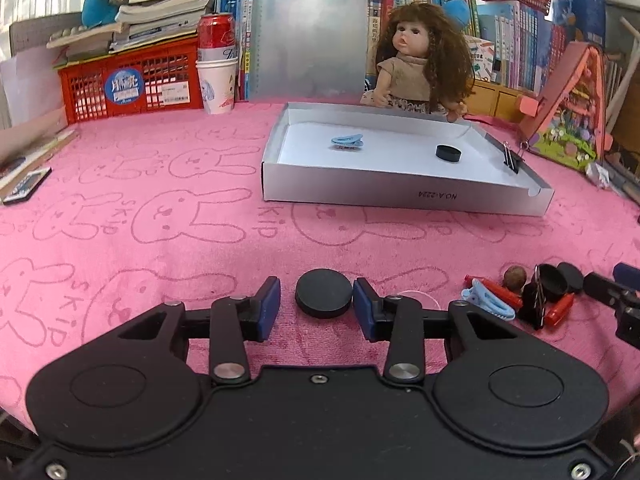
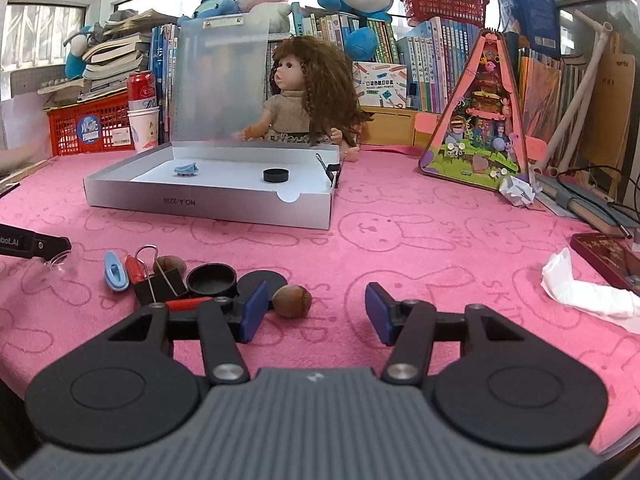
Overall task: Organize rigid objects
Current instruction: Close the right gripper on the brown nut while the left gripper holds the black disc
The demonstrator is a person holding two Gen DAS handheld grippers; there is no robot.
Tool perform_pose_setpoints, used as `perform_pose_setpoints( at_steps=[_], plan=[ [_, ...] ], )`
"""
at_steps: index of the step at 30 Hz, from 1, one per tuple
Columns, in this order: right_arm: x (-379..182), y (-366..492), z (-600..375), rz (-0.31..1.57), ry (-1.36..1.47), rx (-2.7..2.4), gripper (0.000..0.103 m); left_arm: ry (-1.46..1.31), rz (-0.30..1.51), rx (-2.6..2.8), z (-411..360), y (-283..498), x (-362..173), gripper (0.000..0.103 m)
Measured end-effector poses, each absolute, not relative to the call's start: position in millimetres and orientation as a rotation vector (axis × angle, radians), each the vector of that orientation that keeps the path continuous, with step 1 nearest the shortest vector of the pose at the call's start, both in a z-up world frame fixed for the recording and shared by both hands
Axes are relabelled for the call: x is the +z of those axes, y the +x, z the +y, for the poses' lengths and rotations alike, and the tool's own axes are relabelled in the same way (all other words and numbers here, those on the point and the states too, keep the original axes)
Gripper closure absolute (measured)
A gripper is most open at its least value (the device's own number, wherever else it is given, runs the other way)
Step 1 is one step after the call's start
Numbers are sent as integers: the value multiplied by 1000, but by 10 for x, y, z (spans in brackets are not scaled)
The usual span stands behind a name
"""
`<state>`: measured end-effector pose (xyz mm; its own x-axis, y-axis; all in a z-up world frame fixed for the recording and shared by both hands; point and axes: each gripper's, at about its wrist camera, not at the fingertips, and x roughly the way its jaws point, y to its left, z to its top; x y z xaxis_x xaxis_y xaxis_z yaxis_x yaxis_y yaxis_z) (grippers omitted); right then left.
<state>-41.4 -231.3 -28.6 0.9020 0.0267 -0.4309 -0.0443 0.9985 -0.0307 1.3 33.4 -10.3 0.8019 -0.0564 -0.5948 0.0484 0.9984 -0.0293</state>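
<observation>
A black round cap [image 1: 323,293] lies flat on the pink rabbit-print cloth [image 1: 160,200] covering the desk, between the blue pads of the left claw [image 1: 316,306]. The right-hand pad seems to touch the cap's edge, while a small gap shows at the left-hand pad, so the jaws stand slightly apart around it rather than clamped.

The right claw [image 2: 316,312] is half open with nothing held; a brown nut [image 2: 292,300] lies on the cloth just beside its left pad, inside the gap but nearer that side. Next to it sits a small heap: an upturned black cap [image 2: 211,280], another black disc [image 2: 264,280] partly behind the pad, a black binder clip [image 2: 158,284], two red pieces [image 2: 134,270], a second nut [image 2: 170,265] and a light blue hair clip [image 2: 116,272].

Further back stands a shallow silver box [image 2: 208,204] with its lid raised. On its white floor lie a blue hair clip [image 2: 186,169] and a black cap [image 2: 276,175], well apart, and a binder clip [image 2: 333,170] grips its right wall. Behind the box sits a doll [image 2: 308,96]; a red basket [image 2: 90,128], a can in paper cups [image 2: 142,120] and shelves of books [image 2: 420,64] fill the background.
</observation>
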Motion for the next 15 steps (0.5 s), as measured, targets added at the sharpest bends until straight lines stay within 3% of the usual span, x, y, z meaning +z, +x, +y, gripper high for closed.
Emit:
perform_pose_setpoints(
  at_steps=[15],
  plan=[
    [-288,-387,-2282,441,-54,91,63,-14,625,-69,385,10,-113,67]
  ],
)
